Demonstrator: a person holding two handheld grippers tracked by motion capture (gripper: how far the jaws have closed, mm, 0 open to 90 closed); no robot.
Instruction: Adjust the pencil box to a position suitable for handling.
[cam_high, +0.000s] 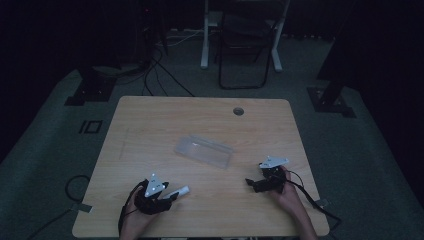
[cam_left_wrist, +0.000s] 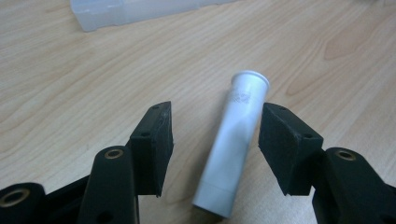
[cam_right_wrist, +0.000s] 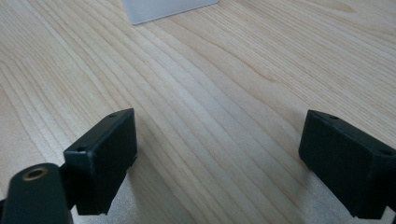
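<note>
The left gripper (cam_left_wrist: 215, 140) lies low over the table (cam_high: 150, 120) at its near left part, and a white tube (cam_left_wrist: 233, 144) lies flat on the wood between its two black jaws. The jaws stand apart, wider than the tube; a clear gap shows between the left pad and the tube, while the right pad comes just beside the tube's upper side, and whether it touches there cannot be told. The tube is not clamped. Its flared rim points away from the gripper, toward a clear plastic box (cam_high: 204, 151) that lies near the table's middle; in the high view the tube (cam_high: 179, 191) pokes out to the right of the left gripper (cam_high: 167, 196), well short of the box. The right gripper (cam_right_wrist: 219, 158) rests on the near right part of the table with its jaws spread wide and bare wood between them; it holds nothing and touches no object. In the high view the right gripper (cam_high: 248, 183) points left, toward the tube's side, near the box's right end yet apart from it.
</note>
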